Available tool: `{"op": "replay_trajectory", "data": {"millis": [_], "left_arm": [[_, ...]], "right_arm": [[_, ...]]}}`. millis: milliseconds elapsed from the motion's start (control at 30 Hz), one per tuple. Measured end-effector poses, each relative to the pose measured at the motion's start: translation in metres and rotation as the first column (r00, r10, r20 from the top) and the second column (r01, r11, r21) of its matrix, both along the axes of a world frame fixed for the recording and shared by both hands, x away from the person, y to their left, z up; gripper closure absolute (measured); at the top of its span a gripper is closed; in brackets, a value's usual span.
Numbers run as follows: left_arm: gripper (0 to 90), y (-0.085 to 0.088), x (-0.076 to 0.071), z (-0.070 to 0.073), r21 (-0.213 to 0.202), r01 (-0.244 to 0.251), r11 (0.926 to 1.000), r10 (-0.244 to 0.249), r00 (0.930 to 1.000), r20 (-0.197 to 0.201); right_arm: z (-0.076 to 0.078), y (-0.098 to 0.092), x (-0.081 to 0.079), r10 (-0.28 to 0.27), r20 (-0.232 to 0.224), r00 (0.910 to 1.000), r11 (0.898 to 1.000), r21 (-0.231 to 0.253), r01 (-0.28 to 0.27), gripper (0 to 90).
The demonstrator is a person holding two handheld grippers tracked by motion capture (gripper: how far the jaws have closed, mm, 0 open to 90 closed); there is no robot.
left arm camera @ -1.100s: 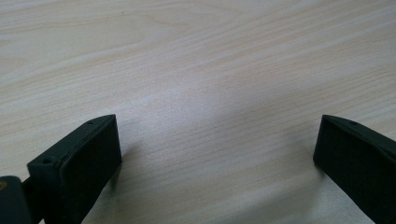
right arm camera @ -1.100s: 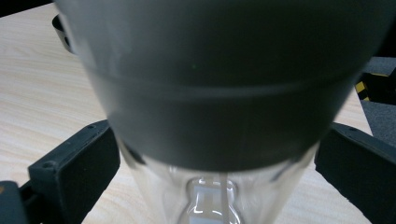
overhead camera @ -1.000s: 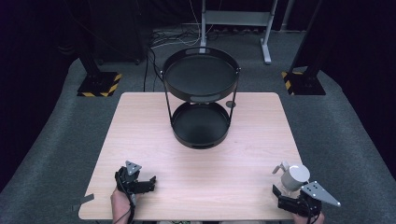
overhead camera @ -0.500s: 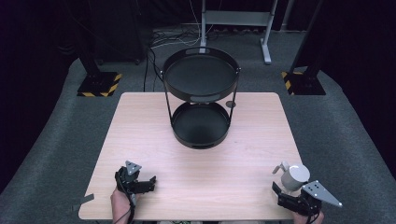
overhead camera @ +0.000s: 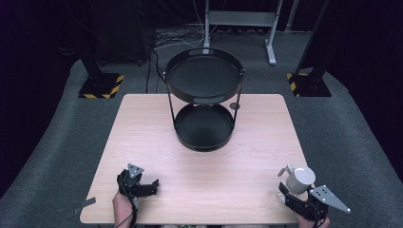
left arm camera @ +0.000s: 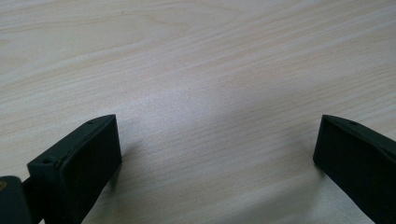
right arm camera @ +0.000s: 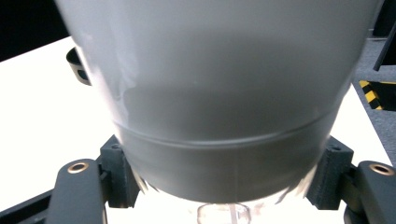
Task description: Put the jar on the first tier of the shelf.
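White, smooth-sided plastic cup (right arm camera: pixel 224 102) sits clamped between the just-closed jaws of the right gripper (overhead camera: pixel 295 194); off to its side the left gripper (overhead camera: pixel 142 183) rests splayed over the pale wooden table (overhead camera: pixel 204 166), black two-tier metal tray stand (overhead camera: pixel 204 102) beyond.

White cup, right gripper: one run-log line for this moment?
right gripper: jaws just closed on white cup | left gripper: open, over table | two-tier black tray: empty

This is looking like a lab or test room, where a plain wooden table (overhead camera: pixel 204 166) is sitting on grey carpet (overhead camera: pixel 351 142) between dark curtains, black stands with yellow-striped feet (overhead camera: pixel 101 86) and loose cables (overhead camera: pixel 176 38).
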State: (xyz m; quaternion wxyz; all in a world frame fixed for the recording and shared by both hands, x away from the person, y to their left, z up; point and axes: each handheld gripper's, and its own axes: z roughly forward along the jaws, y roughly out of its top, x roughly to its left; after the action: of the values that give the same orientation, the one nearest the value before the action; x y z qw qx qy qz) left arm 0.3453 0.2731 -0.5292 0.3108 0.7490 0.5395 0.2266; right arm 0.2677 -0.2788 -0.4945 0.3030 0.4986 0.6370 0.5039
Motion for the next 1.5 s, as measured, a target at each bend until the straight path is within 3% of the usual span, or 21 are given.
{"op": "replay_trajectory", "data": {"millis": [700, 1500], "left_arm": [[0.4, 0.0, 0.0, 0.0, -0.002, 0.001, 1.0, -0.001, 1.0, -0.003], [0.4, 0.0, 0.0, 0.0, -0.002, 0.002, 1.0, -0.002, 1.0, -0.003]], "right_arm": [[0.003, 0.005, -0.001, -0.005, 0.018, 0.9998, 1.0, -0.027, 0.005, 29.0], [0.014, 0.021, 0.014, 0.034, 0.041, 0.9986, 0.999, -0.042, -0.032, 29.3]]}}
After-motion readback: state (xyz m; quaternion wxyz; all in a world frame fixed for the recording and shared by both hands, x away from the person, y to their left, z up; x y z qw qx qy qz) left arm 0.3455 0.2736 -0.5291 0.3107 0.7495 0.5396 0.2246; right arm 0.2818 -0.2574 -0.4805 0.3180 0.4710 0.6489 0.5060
